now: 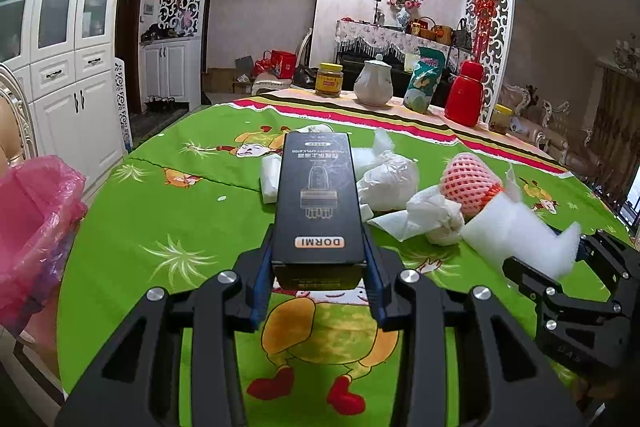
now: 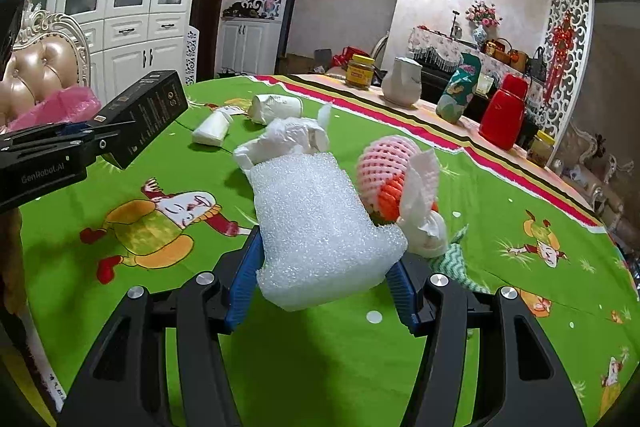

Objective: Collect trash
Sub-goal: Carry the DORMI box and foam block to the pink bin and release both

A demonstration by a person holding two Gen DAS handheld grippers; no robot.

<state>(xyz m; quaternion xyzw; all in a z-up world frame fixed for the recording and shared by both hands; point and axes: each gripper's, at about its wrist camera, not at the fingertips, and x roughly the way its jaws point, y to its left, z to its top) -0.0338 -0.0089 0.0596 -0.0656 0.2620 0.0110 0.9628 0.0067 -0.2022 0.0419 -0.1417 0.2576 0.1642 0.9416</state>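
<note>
Here, close to us, our left gripper [image 1: 318, 263] has its jaws clamped narrowly on the near end of a black box [image 1: 316, 199] marked DORMI, lifted above the green tabletop [image 1: 192, 211]; the box's underside and far end are hard to read. Our right gripper [image 2: 320, 279] holds a white foam block [image 2: 316, 227] between its blue pads, the jaws set moderately wide around it, also clear of the cloth. The foam hides much of what lies just behind it.

Beyond, a crumpled white tissue [image 2: 424, 227] touches a pink foam fruit net [image 2: 388, 159], whose orange part is half covered. A patch of green patterned cloth [image 2: 452, 255] peeks out beside the right jaw, mostly hidden. Farther on sit a crumpled white plastic bag [image 2: 288, 135], a tipped paper cup [image 2: 276, 107] and a folded white wad [image 2: 214, 129].

At the left edge, a bin lined with a pink bag [image 1: 36, 219] is cut off by the frame. At the far rim stand a yellow-lidded jar [image 1: 329, 79], a white teapot [image 1: 374, 83], a snack bag [image 1: 424, 79] and a red flask [image 1: 466, 93].
</note>
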